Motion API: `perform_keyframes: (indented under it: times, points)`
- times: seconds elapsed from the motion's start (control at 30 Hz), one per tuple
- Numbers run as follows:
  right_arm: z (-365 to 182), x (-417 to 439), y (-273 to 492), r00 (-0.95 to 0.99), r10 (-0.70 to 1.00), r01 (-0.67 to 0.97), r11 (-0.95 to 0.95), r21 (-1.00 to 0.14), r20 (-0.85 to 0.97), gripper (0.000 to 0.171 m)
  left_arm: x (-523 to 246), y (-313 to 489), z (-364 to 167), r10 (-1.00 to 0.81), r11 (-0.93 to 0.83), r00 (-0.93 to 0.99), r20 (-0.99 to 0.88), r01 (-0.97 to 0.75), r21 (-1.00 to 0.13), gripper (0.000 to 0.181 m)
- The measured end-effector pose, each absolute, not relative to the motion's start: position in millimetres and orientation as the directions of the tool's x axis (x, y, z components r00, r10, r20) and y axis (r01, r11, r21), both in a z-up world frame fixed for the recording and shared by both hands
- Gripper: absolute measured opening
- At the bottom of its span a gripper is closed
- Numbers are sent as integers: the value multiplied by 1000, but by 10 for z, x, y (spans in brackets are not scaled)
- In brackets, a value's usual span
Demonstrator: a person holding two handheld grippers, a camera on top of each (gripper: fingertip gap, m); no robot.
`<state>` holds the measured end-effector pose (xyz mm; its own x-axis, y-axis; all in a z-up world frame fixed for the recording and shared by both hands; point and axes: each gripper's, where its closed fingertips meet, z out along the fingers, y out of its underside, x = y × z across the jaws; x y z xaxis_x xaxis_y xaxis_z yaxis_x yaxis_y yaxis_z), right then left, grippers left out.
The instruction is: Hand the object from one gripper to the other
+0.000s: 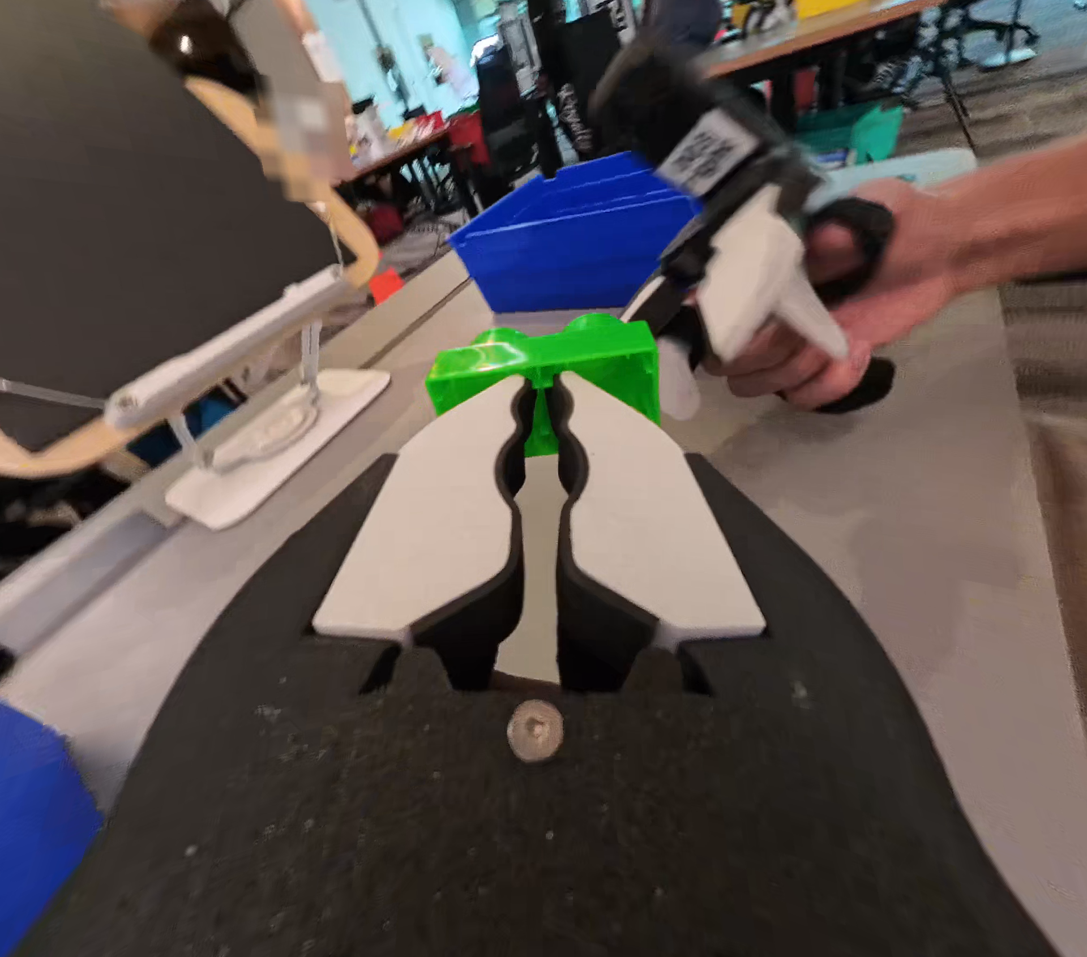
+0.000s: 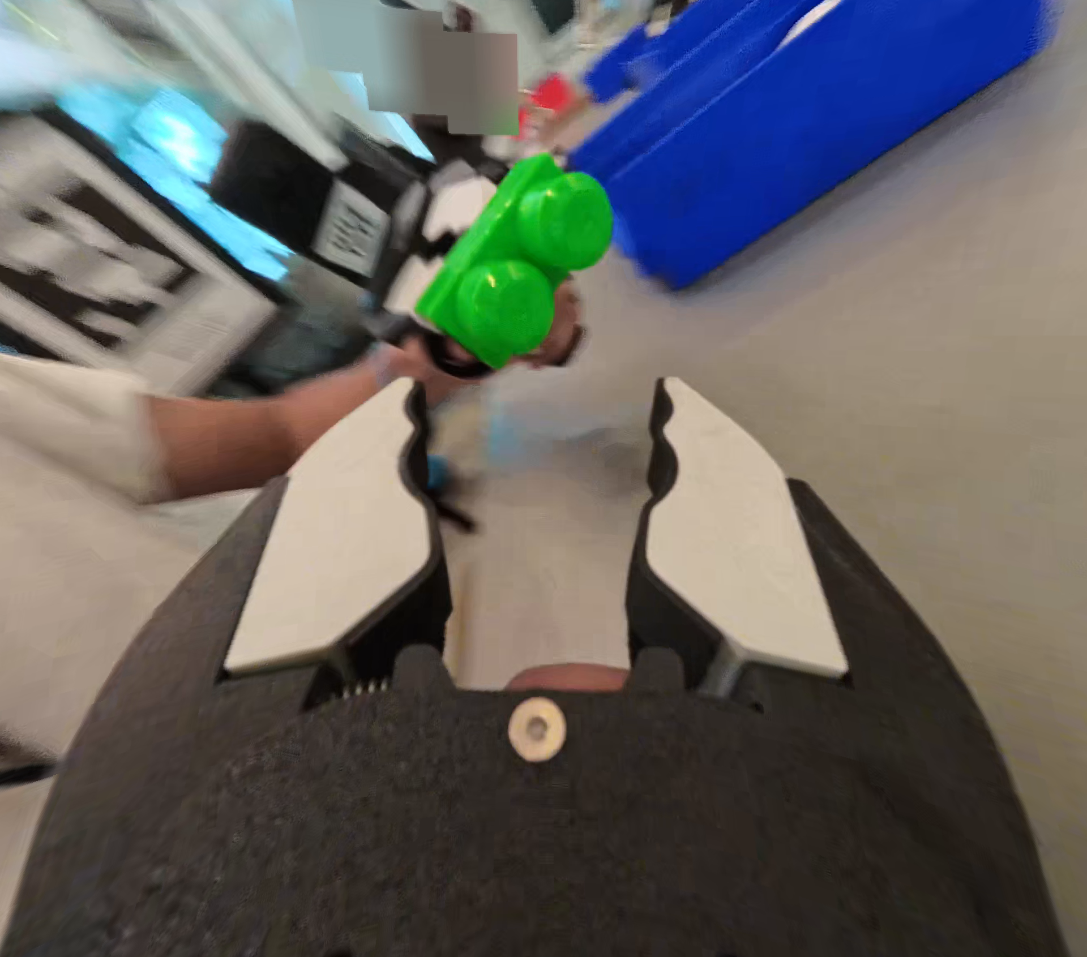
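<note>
Your left claw (image 1: 544,388) is clamping the green brick (image 1: 544,361); your right claw (image 2: 538,399), spread apart, is needing to line up on the studs.

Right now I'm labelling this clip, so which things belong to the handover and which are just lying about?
In the job:
green brick, clamped in the left gripper
right gripper, open, short of the brick

Lying about:
blue bins
white stand
grey table

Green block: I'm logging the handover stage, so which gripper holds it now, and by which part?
The left gripper holds the green block by an inner rib on its hollow underside. The right gripper is open and empty.
</note>
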<state>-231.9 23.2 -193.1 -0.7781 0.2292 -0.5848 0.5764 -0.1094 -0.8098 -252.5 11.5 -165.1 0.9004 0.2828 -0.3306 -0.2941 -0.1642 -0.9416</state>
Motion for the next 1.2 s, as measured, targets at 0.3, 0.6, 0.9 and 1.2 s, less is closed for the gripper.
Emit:
perform_keyframes:
  times: [0.3, 0.6, 0.9, 1.2]
  points:
    - [-1743, -1960, 163, -561, -273, 822, -78, -564, -781, 53, -2066, 359, -1813, 89, -235, 823, -560, -530, -815, 5]
    - [-1894, -2066, 185, -569, -197, 821, -93, -563, -798, 33, -2101, 378, -1927, 108, -298, 858, -501, -453, -840, 6]
    - [-1820, -2648, 732, -490, -185, 806, -470, -361, -852, 33, -2364, 313, -1776, 294, -229, 914, -279, -216, -949, 39]
    - [-1812, -2495, 420, -342, -378, 878, -454, -150, -860, 33, -2370, 449, -1876, 344, -341, 834, -432, -317, -885, 74]
